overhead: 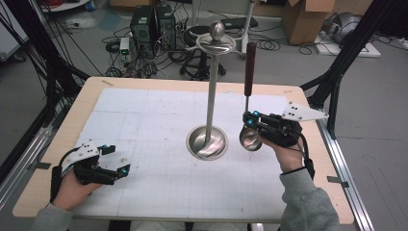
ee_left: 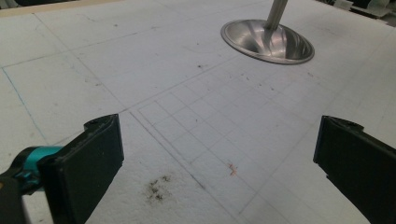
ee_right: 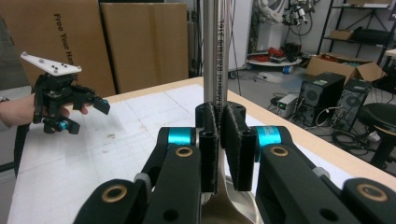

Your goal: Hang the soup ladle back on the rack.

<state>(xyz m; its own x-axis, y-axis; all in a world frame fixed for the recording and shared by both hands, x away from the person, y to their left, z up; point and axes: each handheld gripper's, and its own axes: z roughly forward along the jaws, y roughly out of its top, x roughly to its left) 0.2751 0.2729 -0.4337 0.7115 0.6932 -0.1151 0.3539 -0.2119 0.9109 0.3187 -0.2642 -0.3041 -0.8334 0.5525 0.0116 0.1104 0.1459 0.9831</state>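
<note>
R fingers clamped on ladle stem | handle up, stand just beside | L fingers apart, resting on worktop, far off

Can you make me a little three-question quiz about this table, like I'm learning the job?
1. True or false: the right tongs are shut on the ladle.
2. Which way does the ladle's brown handle point? A) up B) flat on the table C) down
3. Fill in: the left tongs are ____, with nothing between the jaws.

Key
1. True. The pads clamp the thin metal shaft just above the bowl.
2. A. The bowl hangs low beside the metal stand, and the handle rises above the tongs.
3. Open. They rest over the white mat, apart from the stand.
</note>
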